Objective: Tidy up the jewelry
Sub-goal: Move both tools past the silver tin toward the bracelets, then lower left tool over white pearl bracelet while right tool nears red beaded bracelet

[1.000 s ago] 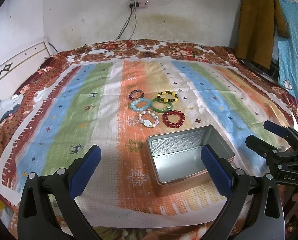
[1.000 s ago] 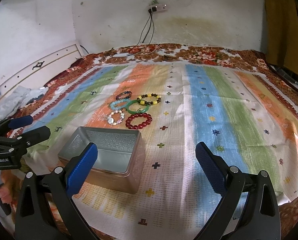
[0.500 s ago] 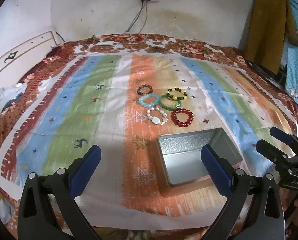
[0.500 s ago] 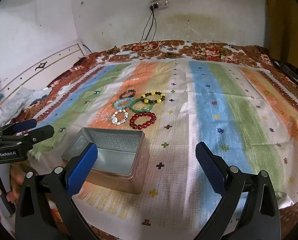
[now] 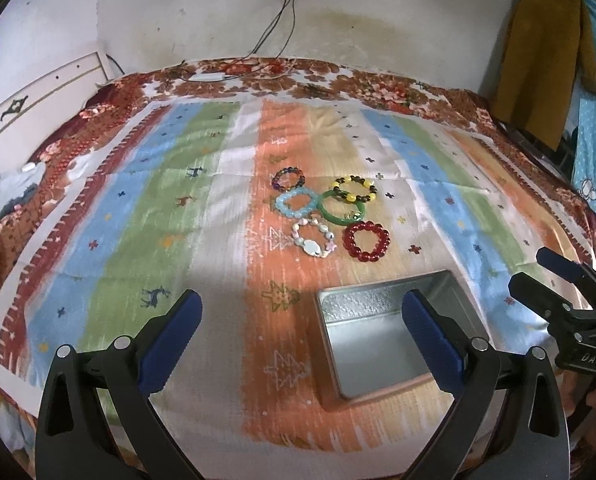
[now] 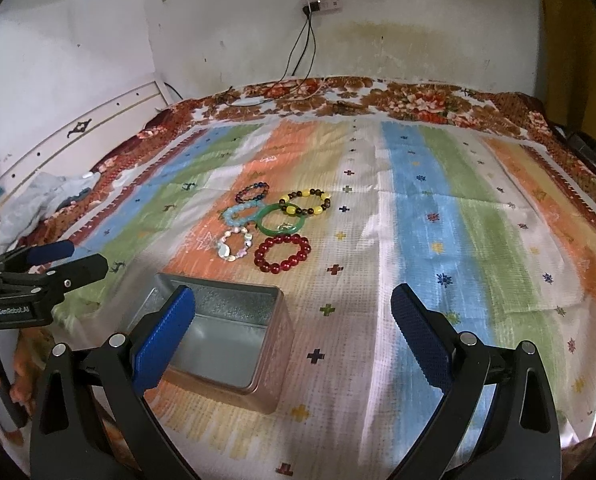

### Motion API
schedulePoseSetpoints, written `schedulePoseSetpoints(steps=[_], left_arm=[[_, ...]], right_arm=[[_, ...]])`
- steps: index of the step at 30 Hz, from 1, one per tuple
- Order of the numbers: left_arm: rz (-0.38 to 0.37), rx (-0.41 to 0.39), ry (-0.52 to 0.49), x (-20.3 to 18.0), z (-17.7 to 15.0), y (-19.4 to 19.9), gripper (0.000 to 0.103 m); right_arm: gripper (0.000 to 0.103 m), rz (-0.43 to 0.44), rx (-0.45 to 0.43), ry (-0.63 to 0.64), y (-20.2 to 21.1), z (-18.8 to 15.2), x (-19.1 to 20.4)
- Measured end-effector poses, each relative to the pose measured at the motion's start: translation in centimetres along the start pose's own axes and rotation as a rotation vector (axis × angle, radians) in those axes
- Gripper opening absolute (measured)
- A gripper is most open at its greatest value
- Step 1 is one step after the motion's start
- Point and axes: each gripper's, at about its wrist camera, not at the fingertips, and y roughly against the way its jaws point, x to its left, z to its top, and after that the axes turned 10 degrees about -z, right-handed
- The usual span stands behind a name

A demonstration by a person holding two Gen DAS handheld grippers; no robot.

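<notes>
While above tin, tools wide, empty-jawed

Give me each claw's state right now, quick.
Left claw: open, holding nothing.
Right claw: open, holding nothing.

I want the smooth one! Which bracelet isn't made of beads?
The plain green ring bangle in the middle of the cluster. It is one solid hoop, while the purple, pale blue, yellow-and-brown, white and red ones are strings of beads.
</notes>
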Motion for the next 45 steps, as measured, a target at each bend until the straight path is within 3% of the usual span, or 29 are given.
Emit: schedulePoseSetpoints(steps=[15, 19, 45], left_arm=[[-0.020, 0.104, -0.051, 1.0, 3.9, -5.1, 0.097], [0.014, 0.119, -0.065, 1.2, 4.6, -6.0, 0.097], [0.036, 0.238, -0.043, 3.1, 6.7, -12.1, 0.097]], right_arm=[[0.099, 0.001, 0.084, 0.027, -4.1, 2.8, -0.4], [0.099, -0.003, 0.097, 0.035, -4.9, 3.4, -0.3], [0.099, -0.014, 0.233, 0.055, -12.4, 6.4, -0.4]])
